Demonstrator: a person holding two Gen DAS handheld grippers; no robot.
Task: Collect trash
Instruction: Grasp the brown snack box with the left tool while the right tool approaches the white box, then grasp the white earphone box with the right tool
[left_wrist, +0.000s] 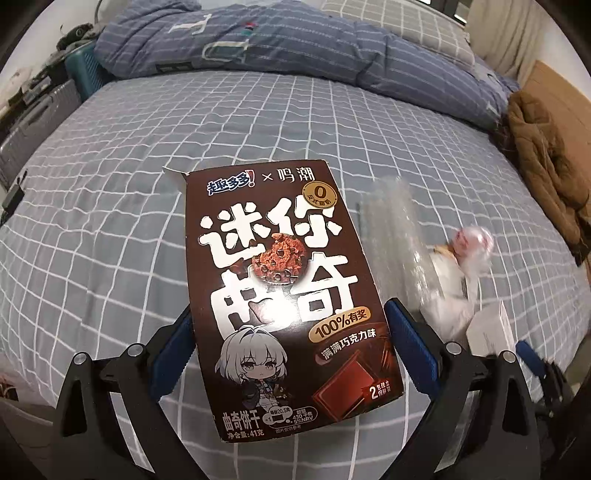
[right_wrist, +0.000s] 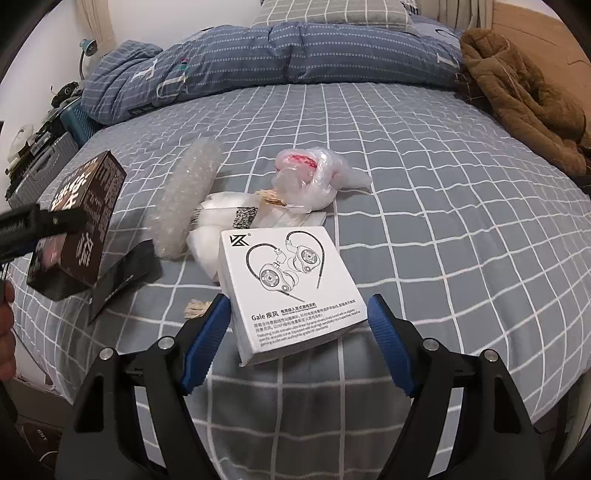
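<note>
cookie box: dark brown carton, white lettering, top flap open; clamped in my left gripper, lifted off the bed. earphone box: white, square, line drawing on lid; lies between my right gripper's fingers near the bed's front edge. bubble wrap roll, crumpled plastic bag, white wrappers: heaped mid-bed.

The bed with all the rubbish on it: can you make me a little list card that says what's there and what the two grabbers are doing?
place: bed sheet, grey with white checks
left gripper: shut on brown cookie box, lifted off the bed
right gripper: open around white earphone box, pads not touching
still lying: bubble wrap roll, crumpled plastic bag, white wrappers
far end: blue quilt, brown coat
</note>
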